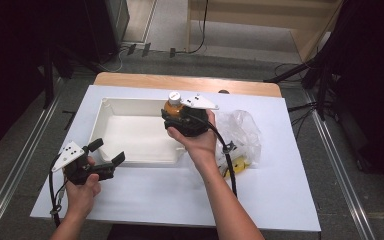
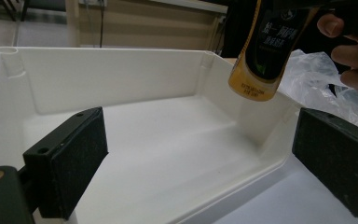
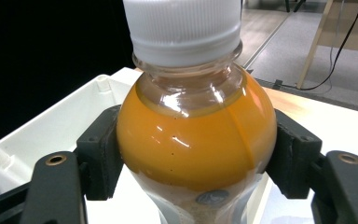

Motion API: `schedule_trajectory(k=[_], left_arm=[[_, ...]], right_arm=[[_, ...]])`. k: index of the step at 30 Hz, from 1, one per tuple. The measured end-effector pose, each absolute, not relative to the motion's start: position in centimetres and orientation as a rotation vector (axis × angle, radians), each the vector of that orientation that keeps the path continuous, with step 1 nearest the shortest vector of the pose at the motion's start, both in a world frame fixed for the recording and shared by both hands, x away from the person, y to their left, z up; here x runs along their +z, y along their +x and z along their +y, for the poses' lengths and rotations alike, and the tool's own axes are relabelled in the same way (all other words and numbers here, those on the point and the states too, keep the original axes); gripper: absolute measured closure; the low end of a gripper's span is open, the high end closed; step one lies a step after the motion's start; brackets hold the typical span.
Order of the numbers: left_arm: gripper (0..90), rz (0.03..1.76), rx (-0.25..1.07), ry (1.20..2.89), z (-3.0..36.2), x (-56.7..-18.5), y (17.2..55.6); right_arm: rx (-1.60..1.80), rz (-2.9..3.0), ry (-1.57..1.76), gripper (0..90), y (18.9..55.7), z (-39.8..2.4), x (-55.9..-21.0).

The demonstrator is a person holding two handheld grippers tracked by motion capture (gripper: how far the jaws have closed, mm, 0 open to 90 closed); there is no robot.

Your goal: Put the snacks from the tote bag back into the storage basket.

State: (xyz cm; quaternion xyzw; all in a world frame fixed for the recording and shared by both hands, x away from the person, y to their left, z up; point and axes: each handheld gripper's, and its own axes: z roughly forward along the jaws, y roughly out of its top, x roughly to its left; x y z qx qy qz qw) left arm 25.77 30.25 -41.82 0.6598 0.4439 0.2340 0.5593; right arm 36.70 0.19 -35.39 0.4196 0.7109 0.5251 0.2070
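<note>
My right claw [image 3: 186, 172] grips the juice bottle [image 3: 196, 140] upright (cap up) over the white tub's [image 1: 130, 107] right end; left claw [image 1: 107, 150] wide, idle.

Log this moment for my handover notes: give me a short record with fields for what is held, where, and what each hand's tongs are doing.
held item: bottle of orange drink, white cap on
held by: right tongs, jaws pressed on both sides of the bottle
bottle position: lifted over the right end of the white tray, tilted
left tongs: open, nothing between the jaws, at the tray's near left corner
tray contents: bare inside
beside tray: crumpled clear plastic bag to its right
</note>
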Motion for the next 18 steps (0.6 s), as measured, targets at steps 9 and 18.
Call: schedule_trajectory(k=[9, 18], left_arm=[[3.2, 1.052, 0.544, 1.542, 30.5, -41.7, 25.8], [3.2, 1.05, 0.543, 1.547, 30.5, -41.7, 25.9]], right_arm=[[1.452, 1.992, 1.171, 30.8, 36.8, 0.4, -36.3], [1.444, 1.998, 1.159, 30.8, 36.9, 0.4, -37.2]])
